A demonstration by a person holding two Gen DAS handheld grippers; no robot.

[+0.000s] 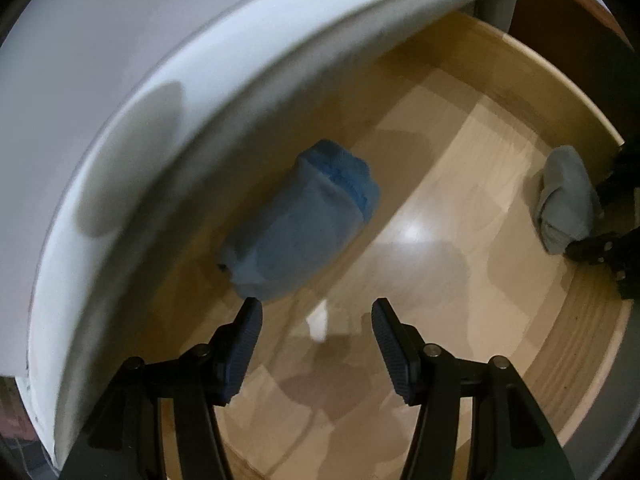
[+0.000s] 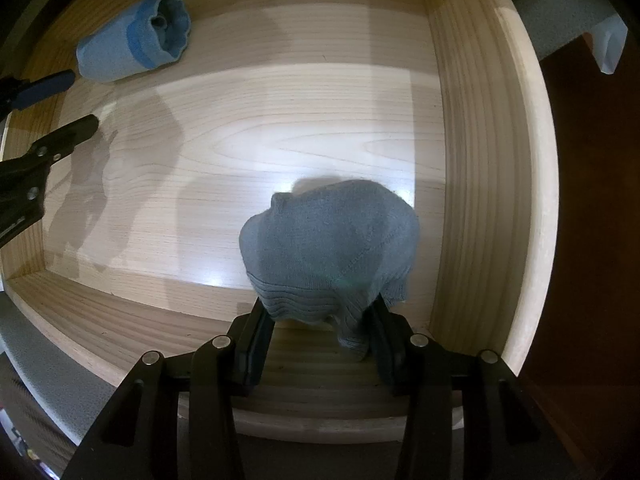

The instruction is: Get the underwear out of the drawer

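Observation:
A rolled blue garment (image 1: 304, 224) lies on the wooden drawer floor (image 1: 460, 208), close under the white cabinet front. My left gripper (image 1: 316, 312) is open just short of it, its left fingertip nearly touching the roll. The blue roll also shows in the right wrist view (image 2: 132, 40), with the left gripper (image 2: 80, 100) beside it. A rolled grey garment (image 2: 332, 248) lies near the drawer's right wall. My right gripper (image 2: 324, 316) has its jaws on either side of the grey roll's near end. The grey roll also shows in the left wrist view (image 1: 564, 200).
The drawer is light wood with raised side walls (image 2: 480, 160) and a front wall (image 2: 120, 320). The white cabinet front (image 1: 160, 120) overhangs the drawer's back part. Dark brown flooring (image 2: 592, 240) lies outside the drawer on the right.

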